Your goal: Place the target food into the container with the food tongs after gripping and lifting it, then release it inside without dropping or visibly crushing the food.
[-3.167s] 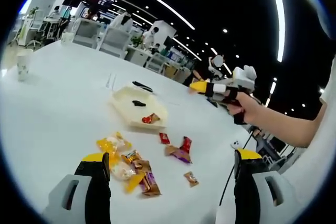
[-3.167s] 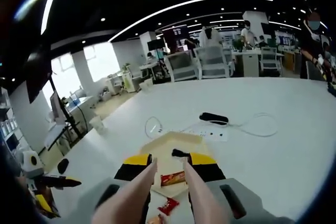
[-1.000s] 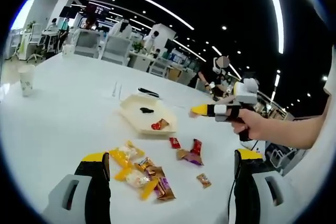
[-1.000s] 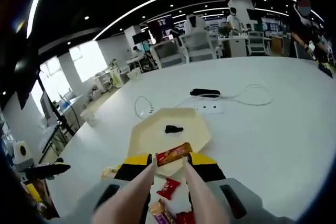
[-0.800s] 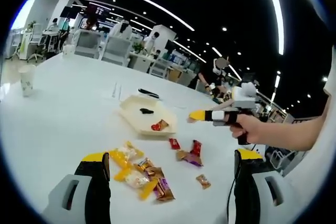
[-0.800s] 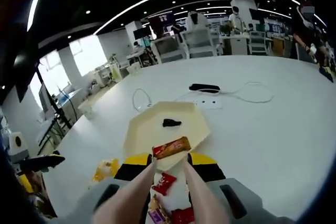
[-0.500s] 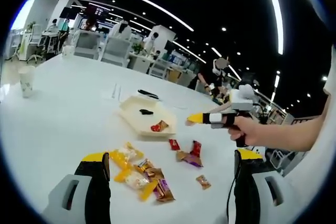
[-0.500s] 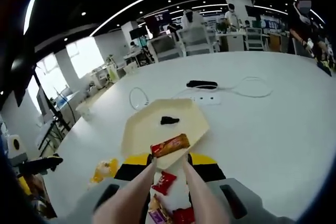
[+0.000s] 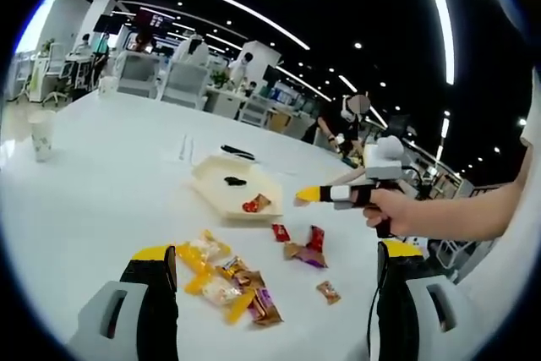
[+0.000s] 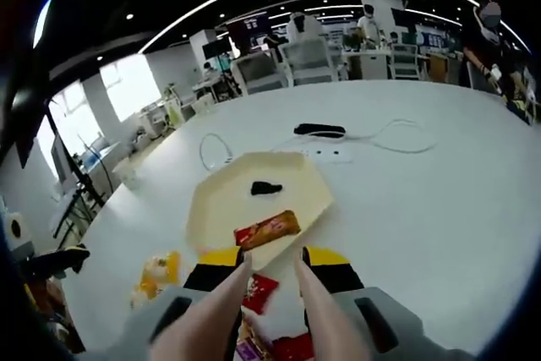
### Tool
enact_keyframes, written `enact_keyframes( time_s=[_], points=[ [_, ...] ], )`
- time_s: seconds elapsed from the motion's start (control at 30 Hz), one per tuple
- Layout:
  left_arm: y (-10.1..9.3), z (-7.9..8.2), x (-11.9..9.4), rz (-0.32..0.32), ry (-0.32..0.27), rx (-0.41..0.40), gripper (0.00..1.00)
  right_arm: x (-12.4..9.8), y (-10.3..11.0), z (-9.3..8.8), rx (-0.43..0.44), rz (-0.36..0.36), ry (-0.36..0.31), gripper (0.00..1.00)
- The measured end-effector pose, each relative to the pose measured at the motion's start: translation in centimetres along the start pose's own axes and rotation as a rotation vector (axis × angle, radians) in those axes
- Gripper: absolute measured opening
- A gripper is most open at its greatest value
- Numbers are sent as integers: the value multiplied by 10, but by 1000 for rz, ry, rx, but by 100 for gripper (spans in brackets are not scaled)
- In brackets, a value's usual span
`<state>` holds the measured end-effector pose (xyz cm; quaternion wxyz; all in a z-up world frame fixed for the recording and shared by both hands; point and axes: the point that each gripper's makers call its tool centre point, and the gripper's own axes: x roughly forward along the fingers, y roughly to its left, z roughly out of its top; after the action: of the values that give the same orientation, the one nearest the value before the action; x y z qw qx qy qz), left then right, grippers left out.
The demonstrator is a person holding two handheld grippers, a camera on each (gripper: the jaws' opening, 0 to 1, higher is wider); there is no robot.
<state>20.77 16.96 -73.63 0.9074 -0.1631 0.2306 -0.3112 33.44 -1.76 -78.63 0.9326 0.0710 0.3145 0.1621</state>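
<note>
The right gripper [image 10: 269, 264] holds pale pink food tongs [image 10: 317, 314], slightly open and empty. A red wrapped candy bar [image 10: 267, 229] already lies inside the cream hexagonal tray [image 10: 210, 202], while loose sweets [image 9: 224, 275] wait on the white table [image 9: 93, 175] below.

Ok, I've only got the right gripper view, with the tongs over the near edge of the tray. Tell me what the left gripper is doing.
Observer: The left gripper is open, its fingers wide apart, holding nothing.
Operator: Give me the loose food on its side.
Observer: A heap of wrapped snacks lies on the table ahead of it, nearer its left finger. Yellow packets and brown bars are mixed together.
Operator: Now report any strays.
Observer: One small wrapped candy lies alone, apart from the heap, toward its right finger.
</note>
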Motion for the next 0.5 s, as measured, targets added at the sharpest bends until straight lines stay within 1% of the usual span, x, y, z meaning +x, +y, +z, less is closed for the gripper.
enact_keyframes(
  time_s=[0.1, 0.23, 0.43, 0.5],
  points=[
    [0, -2, -1, -1, 10, 6, 99, 1, 0, -4, -22, -4, 11, 27],
    [2, -4, -2, 4, 18, 6, 99, 2, 1, -10, -1, -6, 19, 27],
    [3, -4, -1, 5, 18, 1, 99, 5, 11, -17, 8, -3, 31, 27],
    [2, -4, -1, 4, 21, 0, 99, 5, 12, -18, -24, -9, 32, 27]
  ],
)
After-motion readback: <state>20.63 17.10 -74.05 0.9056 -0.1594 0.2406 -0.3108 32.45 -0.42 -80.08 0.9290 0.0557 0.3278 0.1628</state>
